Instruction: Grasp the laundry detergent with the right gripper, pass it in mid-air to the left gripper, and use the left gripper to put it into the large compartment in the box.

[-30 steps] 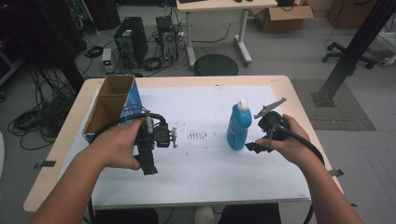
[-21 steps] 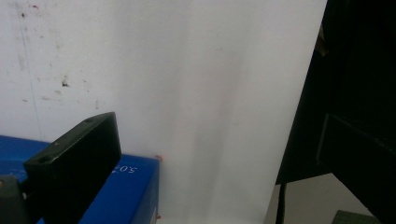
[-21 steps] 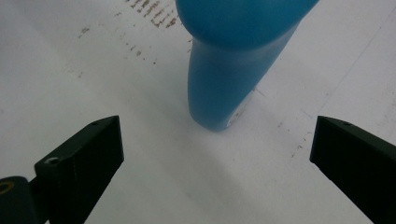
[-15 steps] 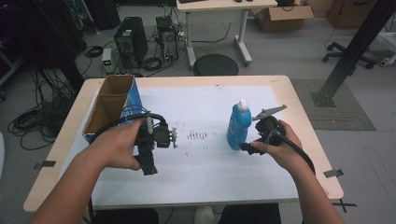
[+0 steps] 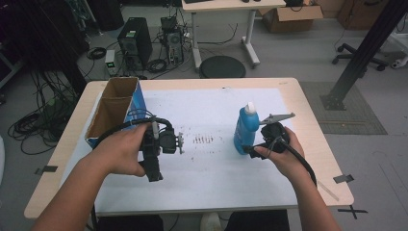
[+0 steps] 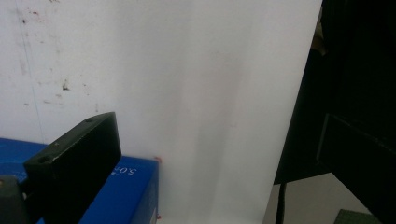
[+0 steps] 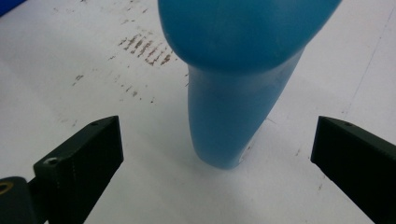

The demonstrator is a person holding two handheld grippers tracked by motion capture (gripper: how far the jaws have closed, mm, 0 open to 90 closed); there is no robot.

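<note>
Right gripper (image 7: 217,154) is lining up, jaws spread wide, around the blue bottle (image 5: 244,131) standing upright mid-table; likely rigid, slick plastic, best gripped low at the narrow waist; left gripper (image 5: 161,144) jaws: cannot tell

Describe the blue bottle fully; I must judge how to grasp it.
The blue bottle stands upright on the white sheet, right of centre. It looks like glossy plastic, with a white cap on top and a body wider high up that narrows toward the base. The right gripper is open, a jaw on either side of the lower body, neither touching it. Only the sheet touches it.
</note>
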